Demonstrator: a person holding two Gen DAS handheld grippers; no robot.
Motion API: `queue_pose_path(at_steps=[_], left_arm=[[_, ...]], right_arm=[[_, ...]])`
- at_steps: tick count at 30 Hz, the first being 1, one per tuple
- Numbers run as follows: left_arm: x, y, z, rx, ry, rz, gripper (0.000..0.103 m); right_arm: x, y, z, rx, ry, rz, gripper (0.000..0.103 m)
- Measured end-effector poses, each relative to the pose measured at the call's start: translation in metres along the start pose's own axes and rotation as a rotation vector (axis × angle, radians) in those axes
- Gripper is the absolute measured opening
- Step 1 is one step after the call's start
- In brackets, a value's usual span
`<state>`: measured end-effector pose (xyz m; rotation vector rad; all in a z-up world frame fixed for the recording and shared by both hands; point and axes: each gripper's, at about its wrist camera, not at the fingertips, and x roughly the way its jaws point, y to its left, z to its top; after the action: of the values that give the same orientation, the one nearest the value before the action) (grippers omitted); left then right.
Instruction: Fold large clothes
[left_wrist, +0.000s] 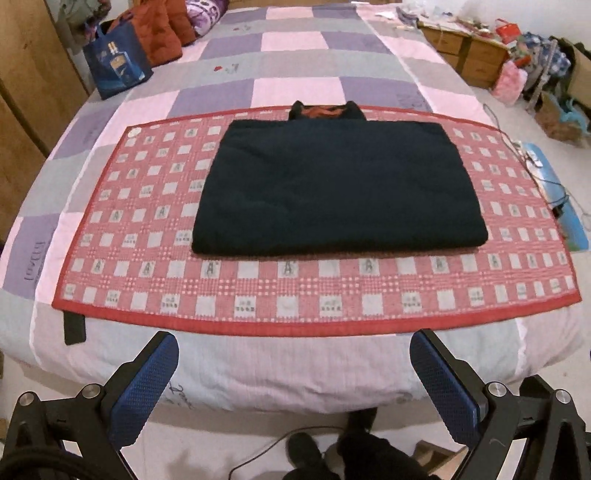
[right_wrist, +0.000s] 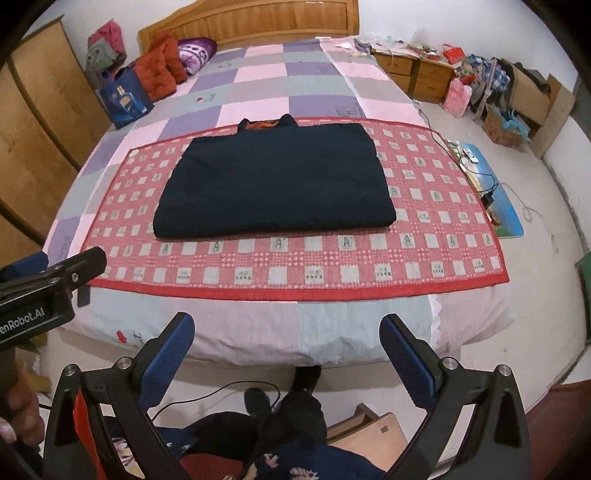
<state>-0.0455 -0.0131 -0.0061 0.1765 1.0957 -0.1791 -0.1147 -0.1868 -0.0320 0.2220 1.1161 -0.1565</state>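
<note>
- Two tongs were in my hands, held back from the foot of the bed; neither touched any cloth.
- My left tongs stood released, blue pads spread wide at the bottom of the left wrist view, with nothing between them.
- My right tongs were released as well, jaws wide apart and empty at the bottom of the right wrist view.
- From the right wrist view the left tongs' black body showed at the left edge of the frame, over the near left corner of the bed.
- The dark navy garment lay folded into a thick, neat rectangle at the centre of the frame, its collar with an orange lining at the far edge.
- It rested on a red checked mat spread across the patchwork quilt; mat showed on the left, right and near sides of it.
- In the upper left of the frame a blue tote bag stood at the bed's edge, touching an orange padded jacket, with a purple patterned pillow just beside that.
- In the upper right, low wooden drawers carried clutter, and cables trailed over the floor beside the bed.
</note>
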Motion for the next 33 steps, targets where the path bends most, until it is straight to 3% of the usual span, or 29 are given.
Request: queue_pose_path(at_steps=[15, 33], left_arm=[[-0.006, -0.004, 0.01, 0.019, -0.011, -0.045, 0.103], [0.006, -0.002, 0.025, -0.018, 0.0, -0.09, 0.103]], right_arm=[[-0.026, 0.003, 0.014, 0.002, -0.052, -0.049, 0.102], [-0.026, 0.006, 0.042, 0.018, -0.063, -0.066, 0.102]])
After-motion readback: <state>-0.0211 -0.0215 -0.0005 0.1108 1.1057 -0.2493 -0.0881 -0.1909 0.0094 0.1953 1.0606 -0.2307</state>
